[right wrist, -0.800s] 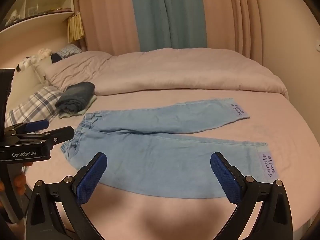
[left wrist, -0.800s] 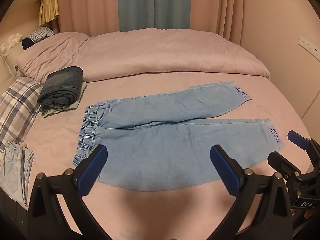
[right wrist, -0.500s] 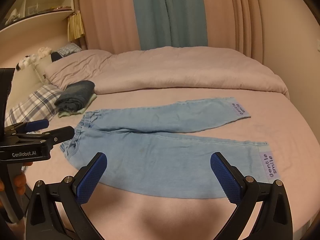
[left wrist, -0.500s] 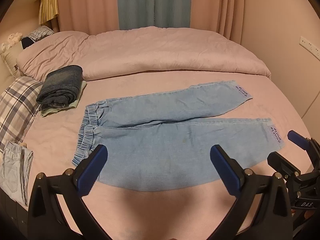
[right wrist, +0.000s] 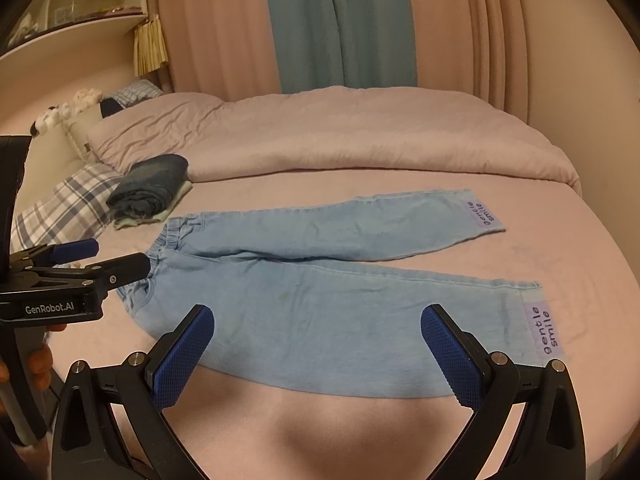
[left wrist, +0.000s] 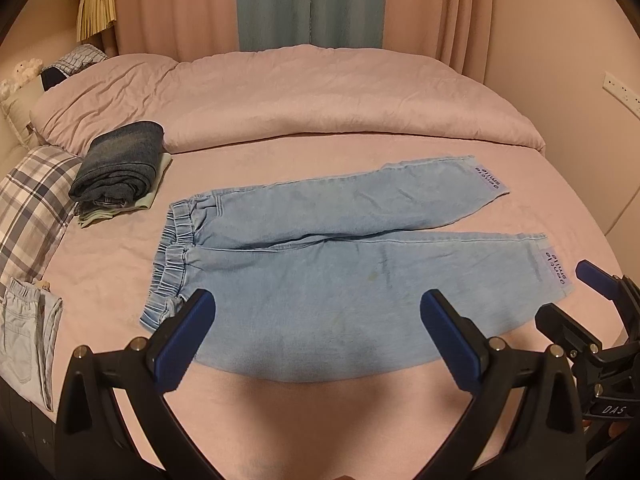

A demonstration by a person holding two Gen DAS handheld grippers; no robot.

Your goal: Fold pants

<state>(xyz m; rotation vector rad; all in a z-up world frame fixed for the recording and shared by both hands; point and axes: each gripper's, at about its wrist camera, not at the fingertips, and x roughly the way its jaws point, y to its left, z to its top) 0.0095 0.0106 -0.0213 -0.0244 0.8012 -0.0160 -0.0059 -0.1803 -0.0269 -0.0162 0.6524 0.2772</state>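
I see light blue pants (left wrist: 320, 280) spread flat on the bed (left wrist: 120, 280); my left gripper (left wrist: 316, 336) and right gripper (right wrist: 316, 344) hang released, seemingly above the near edge.

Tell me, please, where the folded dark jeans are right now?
In both wrist views the folded dark jeans sit at the left, beside the plaid pillow, beyond the light blue pants' waistband.

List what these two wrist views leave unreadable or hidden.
- Pale garment, left wrist view: cut off by the frame's dark edge.
- Items under the folded dark jeans: mostly covered by them.
- Shelf contents, right wrist view: too small and blurred.
- Light blue pants, near hem: partly behind the right gripper fingers.
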